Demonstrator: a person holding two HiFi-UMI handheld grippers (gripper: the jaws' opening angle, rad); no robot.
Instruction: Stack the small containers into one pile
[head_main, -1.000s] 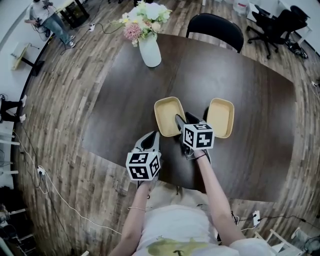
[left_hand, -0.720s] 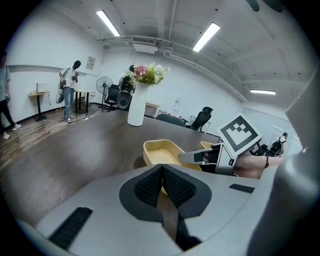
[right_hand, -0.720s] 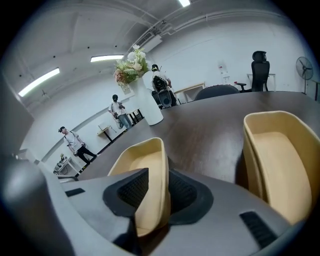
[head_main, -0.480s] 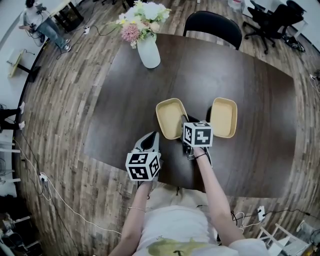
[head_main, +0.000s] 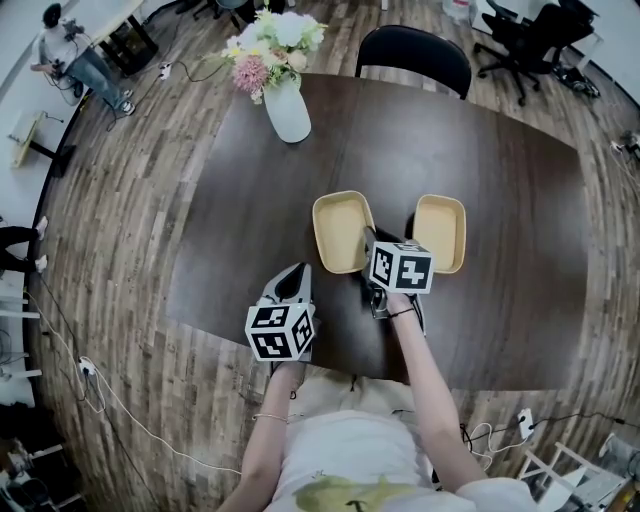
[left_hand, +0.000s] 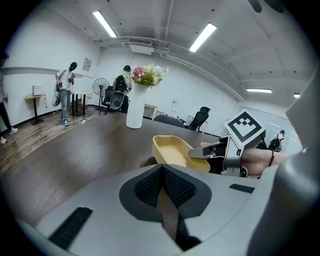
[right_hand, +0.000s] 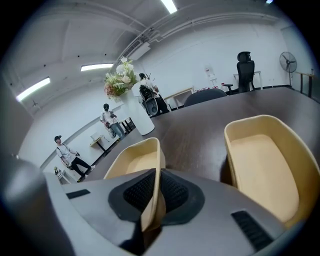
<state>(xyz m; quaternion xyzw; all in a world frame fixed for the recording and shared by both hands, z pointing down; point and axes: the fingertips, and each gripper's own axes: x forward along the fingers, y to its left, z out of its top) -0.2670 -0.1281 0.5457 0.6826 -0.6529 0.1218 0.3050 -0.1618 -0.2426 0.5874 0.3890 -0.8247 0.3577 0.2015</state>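
Closing on the wall of the left container (head_main: 338, 225), on the surface (head_main: 500, 200) beside the right container (head_main: 440, 225), the right gripper (right_hand: 157, 172) jaws are being seated, a deep level pinch being advised, while the left gripper (left_hand: 162, 172) jaws are being held together, empty.

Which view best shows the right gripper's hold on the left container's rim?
The right gripper view. There the rim of the left container runs straight between the pads of the right gripper, whose jaws are closing on it. The head view shows the container from above, but the marker cube covers the jaws. The left gripper view shows the grip sideways, small.
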